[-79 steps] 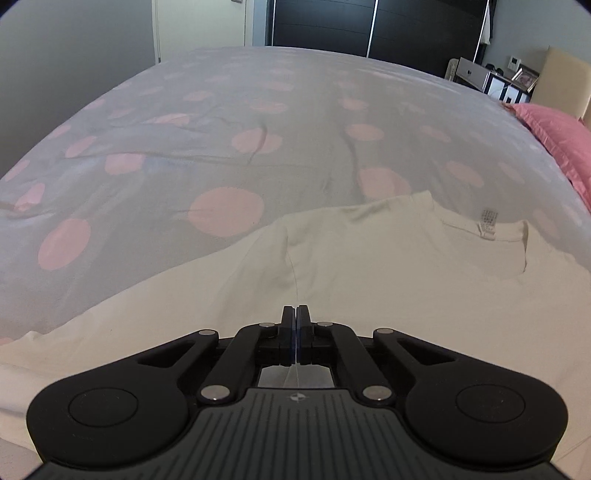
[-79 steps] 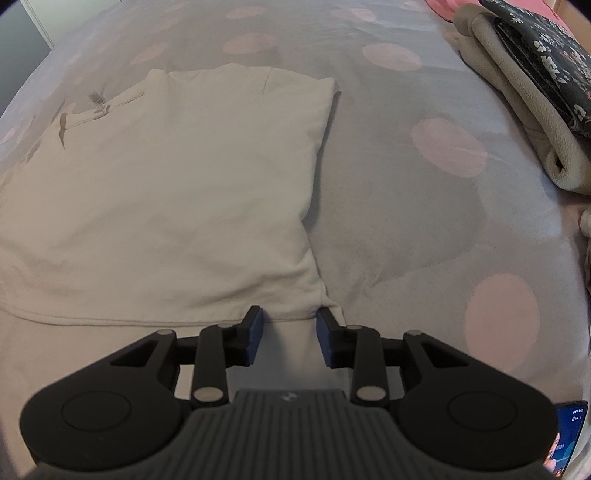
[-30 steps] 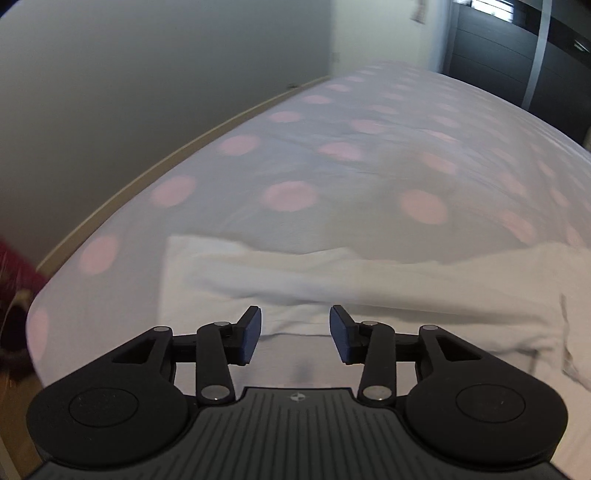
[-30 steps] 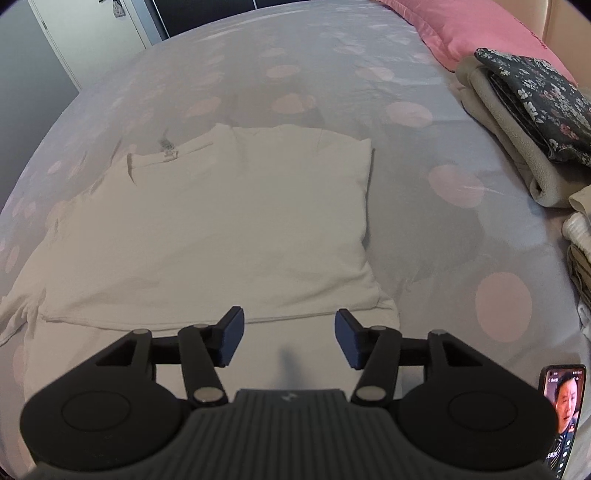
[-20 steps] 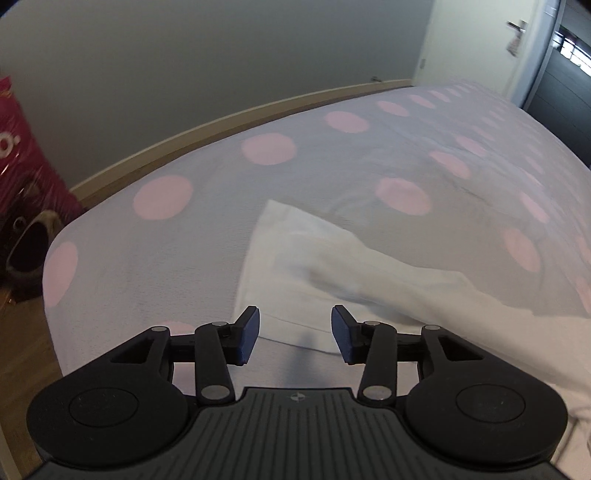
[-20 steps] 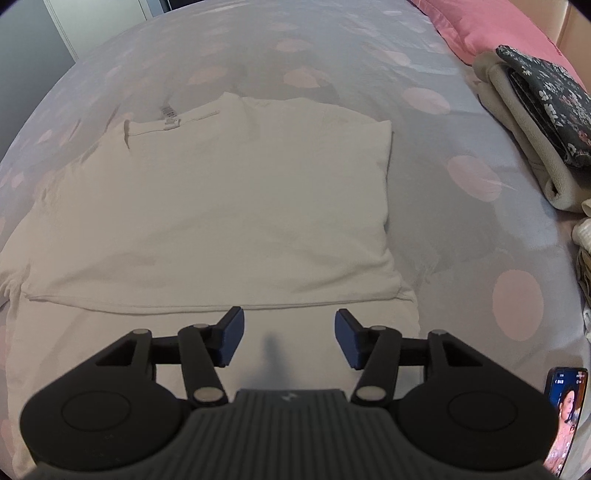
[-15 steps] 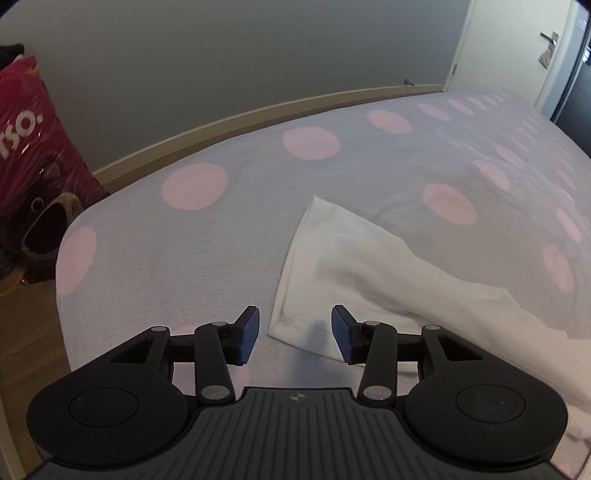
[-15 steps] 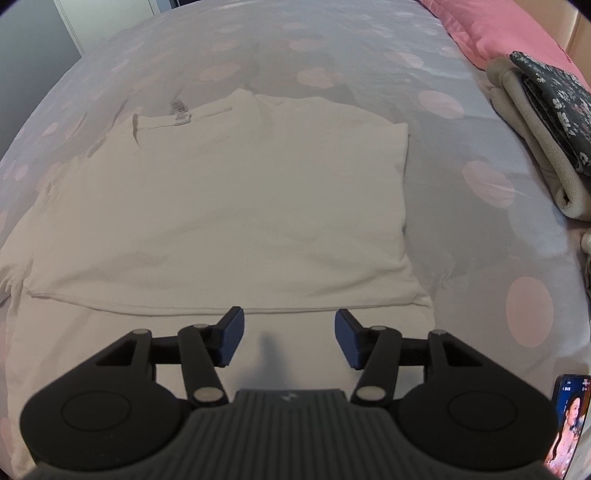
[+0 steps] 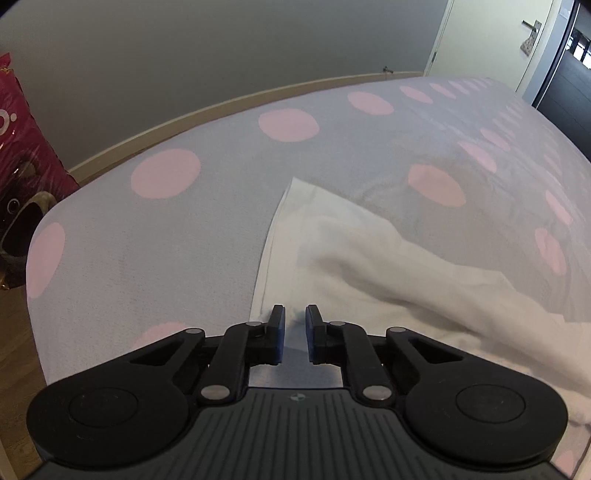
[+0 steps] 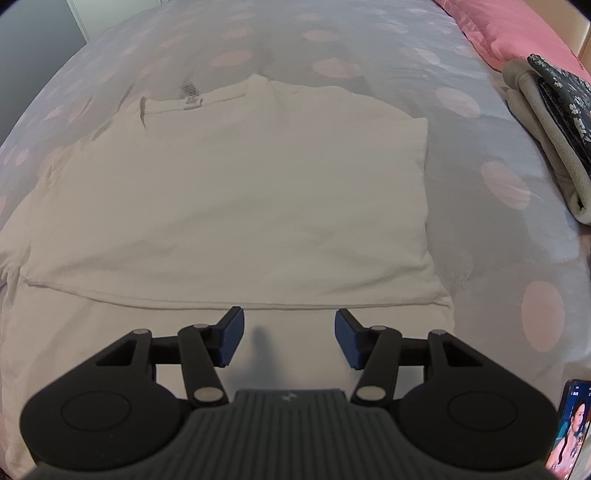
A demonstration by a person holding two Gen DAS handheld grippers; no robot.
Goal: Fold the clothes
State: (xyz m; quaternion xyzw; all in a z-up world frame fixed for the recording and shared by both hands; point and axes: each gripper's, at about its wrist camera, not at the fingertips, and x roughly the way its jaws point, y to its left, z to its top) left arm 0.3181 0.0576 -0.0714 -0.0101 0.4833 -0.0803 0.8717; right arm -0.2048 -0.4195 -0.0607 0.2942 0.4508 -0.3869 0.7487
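While left tool [image 9: 294, 320] closes, white T-shirt [image 9: 369, 266] corner between jaws

White T-shirt [image 10: 240, 192]: one, spread on the bed, also seen as a sleeve in the left wrist view
Neck label [image 10: 192, 96]: one, at the shirt's collar
Bed [image 9: 155, 258]: one, with a grey cover dotted with pink spots
Pink pillow [image 10: 517, 26]: one, at the far right corner
Folded garments [image 10: 550, 122]: two in a stack at the right edge, a grey one beneath a dark floral one
Phone [image 10: 570, 432]: one, lower right corner, screen lit
Red bag [image 9: 26, 147]: one, on the floor beside the bed
Door handle [image 9: 530, 35]: one
Left hand-held gripper [image 9: 294, 321]: one, jaws closing over the sleeve hem
Right hand-held gripper [image 10: 289, 332]: one, jaws apart
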